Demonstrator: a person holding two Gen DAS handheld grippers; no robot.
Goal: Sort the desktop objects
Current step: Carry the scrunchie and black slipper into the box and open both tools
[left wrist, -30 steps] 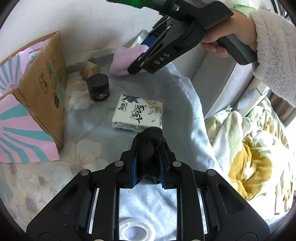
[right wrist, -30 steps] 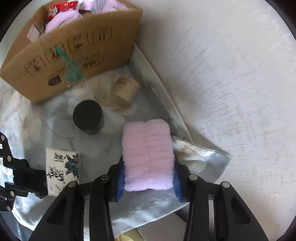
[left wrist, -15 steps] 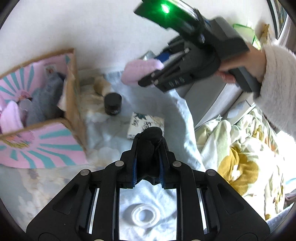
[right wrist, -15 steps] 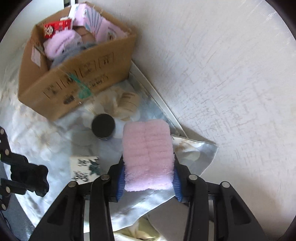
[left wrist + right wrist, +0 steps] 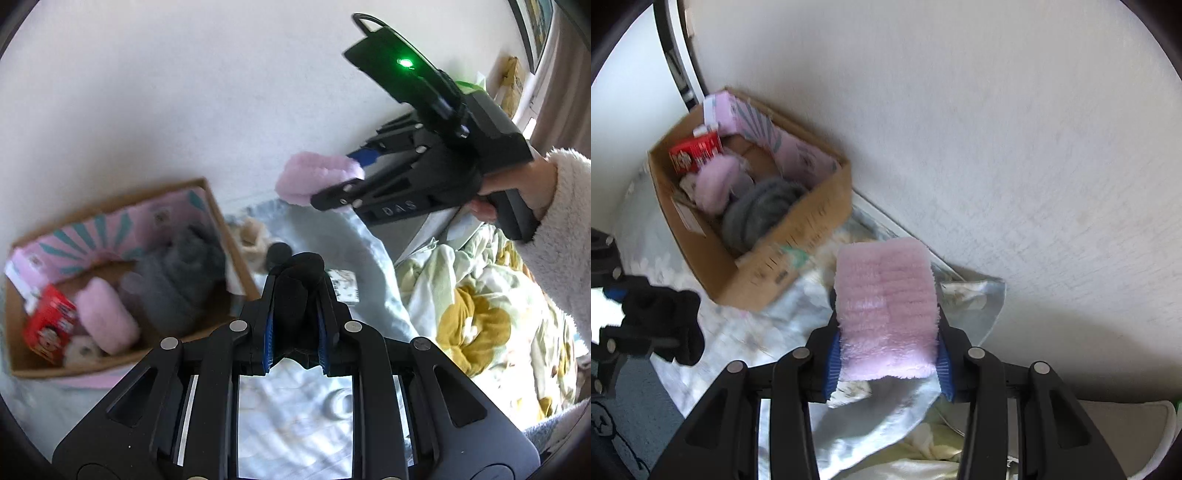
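Squeezing a fluffy pink towel (image 5: 886, 310), the right gripper (image 5: 886, 354) hung in the air to the right of the cardboard box (image 5: 798, 243). Near the box too, the left gripper (image 5: 295, 314) pinched a black sock (image 5: 301, 291).

Setting: a home, most likely a bedroom. Evidence: a floral quilt (image 5: 476, 317) in cream, green and mustard lies rumpled to the right of the left gripper (image 5: 295, 295). A pale blue flower-print cloth (image 5: 783, 325) covers the surface below both grippers. Ahead and left of them, an open cardboard box (image 5: 798, 236) holds fluffy pink and grey textiles and a red packet. A plain white wall (image 5: 997, 129) stands behind it.
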